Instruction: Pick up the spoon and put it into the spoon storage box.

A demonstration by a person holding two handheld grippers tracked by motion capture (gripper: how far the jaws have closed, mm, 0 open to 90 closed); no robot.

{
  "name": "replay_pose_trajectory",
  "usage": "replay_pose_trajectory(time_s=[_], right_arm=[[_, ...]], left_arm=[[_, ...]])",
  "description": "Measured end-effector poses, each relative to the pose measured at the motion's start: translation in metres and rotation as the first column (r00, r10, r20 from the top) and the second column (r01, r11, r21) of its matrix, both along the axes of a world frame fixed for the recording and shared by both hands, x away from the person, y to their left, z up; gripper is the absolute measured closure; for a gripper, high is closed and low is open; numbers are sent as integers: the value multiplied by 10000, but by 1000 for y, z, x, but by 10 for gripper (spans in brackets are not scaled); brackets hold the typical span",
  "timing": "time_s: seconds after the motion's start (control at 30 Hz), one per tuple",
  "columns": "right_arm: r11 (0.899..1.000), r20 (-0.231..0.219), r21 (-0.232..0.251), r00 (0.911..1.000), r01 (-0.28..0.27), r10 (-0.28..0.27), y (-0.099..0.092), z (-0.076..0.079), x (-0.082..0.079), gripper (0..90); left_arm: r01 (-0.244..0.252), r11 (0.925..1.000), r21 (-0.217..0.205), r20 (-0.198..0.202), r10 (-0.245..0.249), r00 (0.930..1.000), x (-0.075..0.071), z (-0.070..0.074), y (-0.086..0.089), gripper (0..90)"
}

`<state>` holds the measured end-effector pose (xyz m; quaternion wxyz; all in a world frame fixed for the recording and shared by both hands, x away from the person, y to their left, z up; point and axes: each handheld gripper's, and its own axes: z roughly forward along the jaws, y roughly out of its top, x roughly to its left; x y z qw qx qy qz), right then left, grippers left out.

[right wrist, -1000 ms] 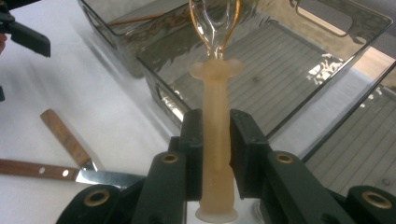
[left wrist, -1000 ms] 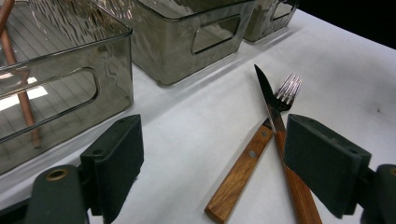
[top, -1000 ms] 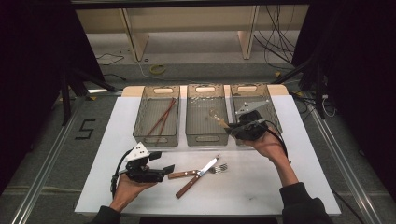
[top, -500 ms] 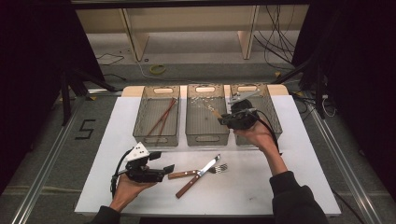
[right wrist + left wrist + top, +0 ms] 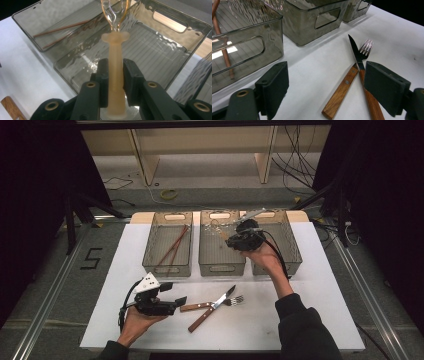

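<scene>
Right gripper view: we see our right gripper (image 5: 115, 72) clamped on a peach-handled whisk (image 5: 116, 75) above the middle bin (image 5: 175, 47). Our left gripper (image 5: 325, 90) gapes empty, knife (image 5: 358, 60) at two o'clock.

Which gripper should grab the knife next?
Left. The left gripper is open and sits right beside the knife and fork, with the knife handle near its jaws. The right gripper is shut on a whisk over the middle bin.
</scene>
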<state>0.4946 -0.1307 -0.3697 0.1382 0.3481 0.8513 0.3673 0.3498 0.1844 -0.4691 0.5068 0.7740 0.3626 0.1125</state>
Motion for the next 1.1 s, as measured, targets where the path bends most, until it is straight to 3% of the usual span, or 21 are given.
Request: replay_pose_trajectory(time_s=[1.1], right_arm=[[9964, -744, -489, 9945, 697, -733, 10, -27, 24, 764]], left_arm=[[73, 9999, 92, -36, -73, 10000, 0, -2, -1, 200]])
